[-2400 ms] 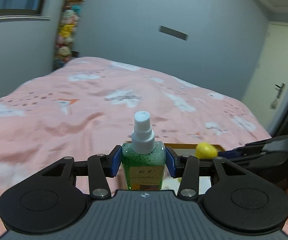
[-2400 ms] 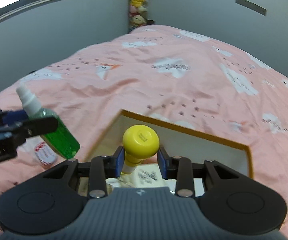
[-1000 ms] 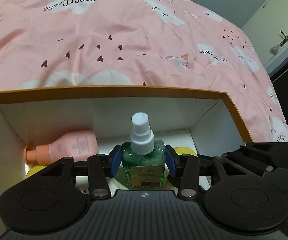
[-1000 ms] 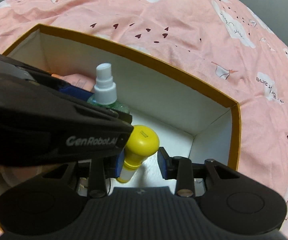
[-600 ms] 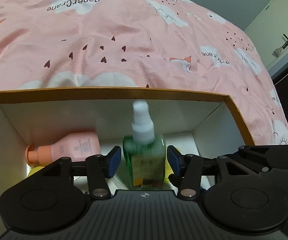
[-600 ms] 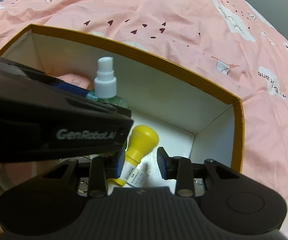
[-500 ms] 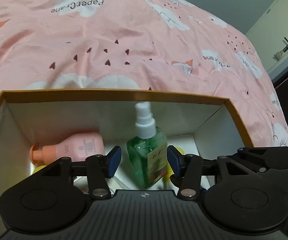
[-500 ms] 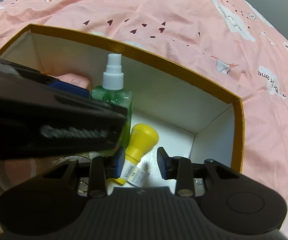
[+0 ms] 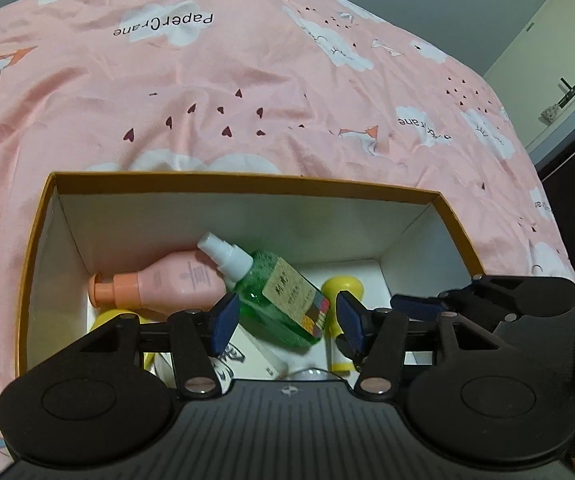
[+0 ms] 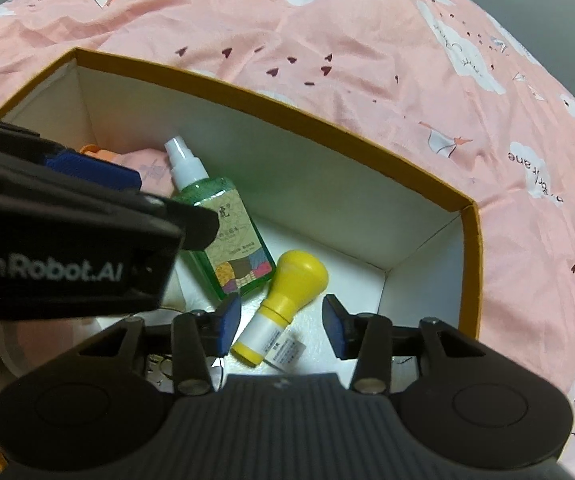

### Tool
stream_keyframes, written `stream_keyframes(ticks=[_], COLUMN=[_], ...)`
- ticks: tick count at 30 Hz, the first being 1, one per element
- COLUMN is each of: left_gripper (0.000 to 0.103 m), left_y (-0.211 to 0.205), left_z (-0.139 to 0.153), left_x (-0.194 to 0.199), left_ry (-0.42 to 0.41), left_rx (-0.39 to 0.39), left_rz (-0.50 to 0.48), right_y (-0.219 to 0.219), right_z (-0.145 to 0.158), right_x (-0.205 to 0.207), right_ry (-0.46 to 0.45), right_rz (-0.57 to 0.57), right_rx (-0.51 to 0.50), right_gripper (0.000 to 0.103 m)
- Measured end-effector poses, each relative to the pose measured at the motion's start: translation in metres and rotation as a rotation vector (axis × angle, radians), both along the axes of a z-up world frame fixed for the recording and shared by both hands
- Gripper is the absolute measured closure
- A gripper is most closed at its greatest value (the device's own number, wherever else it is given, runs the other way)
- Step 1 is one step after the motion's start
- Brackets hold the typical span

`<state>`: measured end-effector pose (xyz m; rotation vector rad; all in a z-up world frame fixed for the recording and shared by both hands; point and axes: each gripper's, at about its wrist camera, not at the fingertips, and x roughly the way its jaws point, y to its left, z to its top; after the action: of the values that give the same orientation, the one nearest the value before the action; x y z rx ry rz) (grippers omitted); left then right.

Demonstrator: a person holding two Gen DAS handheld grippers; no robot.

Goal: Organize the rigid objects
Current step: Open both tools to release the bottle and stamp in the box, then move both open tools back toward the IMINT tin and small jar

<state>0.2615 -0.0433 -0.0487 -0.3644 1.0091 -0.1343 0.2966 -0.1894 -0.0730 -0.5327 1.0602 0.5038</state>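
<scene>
In box (image 10: 469, 272) on bed (image 9: 247, 92): spray bottle (image 10: 223, 236), yellow bottle (image 10: 287, 300), pink bottle (image 9: 167, 284), possibly more underneath; left gripper (image 9: 285, 322) and right gripper (image 10: 281, 326) jaws open, empty; nothing visible outside.

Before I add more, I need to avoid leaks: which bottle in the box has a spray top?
The green bottle, with a white spray nozzle, lying tilted against the pink bottle. The pink one has an orange cap; the yellow-topped bottle has a bulb-shaped cap.
</scene>
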Motion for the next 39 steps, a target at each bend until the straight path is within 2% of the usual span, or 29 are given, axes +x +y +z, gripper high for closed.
stream_keyframes(ticks=[3, 7, 14, 23, 26, 30, 34, 37, 39], left_gripper=[0.039, 0.039, 0.039, 0.039, 0.039, 0.039, 0.039, 0.039, 0.039], left_y=[-0.004, -0.009, -0.011, -0.007, -0.003, 0.002, 0.017, 0.034, 0.046], left_z=[0.004, 0.012, 0.031, 0.061, 0.069, 0.078, 0.081, 0.082, 0.081], left_x=[-0.005, -0.014, -0.04, -0.081, -0.095, -0.115, -0.139, -0.153, -0.162], left_ry=[-0.009, -0.034, -0.105, -0.232, -0.258, -0.306, -0.336, -0.342, -0.337], left_rx=[0.002, 0.031, 0.046, 0.07, 0.052, 0.08, 0.094, 0.1, 0.115], left_rz=[-0.019, -0.035, -0.041, -0.045, -0.059, -0.076, -0.036, -0.002, 0.03], right_y=[0.0, -0.001, -0.014, -0.029, -0.021, -0.011, -0.004, 0.007, 0.017], right_z=[0.009, 0.021, 0.047, 0.072, 0.075, 0.078, 0.082, 0.084, 0.085], right_x=[-0.007, -0.02, -0.044, -0.079, -0.093, -0.107, -0.122, -0.135, -0.143], right_ry=[-0.015, -0.032, -0.103, -0.158, -0.181, -0.197, -0.221, -0.229, -0.24], right_rz=[0.005, 0.018, -0.026, -0.138, -0.128, -0.127, -0.143, -0.106, -0.071], right_rx=[0.018, 0.027, 0.083, 0.271, 0.285, 0.326, 0.37, 0.391, 0.386], right_gripper=[0.041, 0.039, 0.025, 0.02, 0.019, 0.019, 0.018, 0.019, 0.025])
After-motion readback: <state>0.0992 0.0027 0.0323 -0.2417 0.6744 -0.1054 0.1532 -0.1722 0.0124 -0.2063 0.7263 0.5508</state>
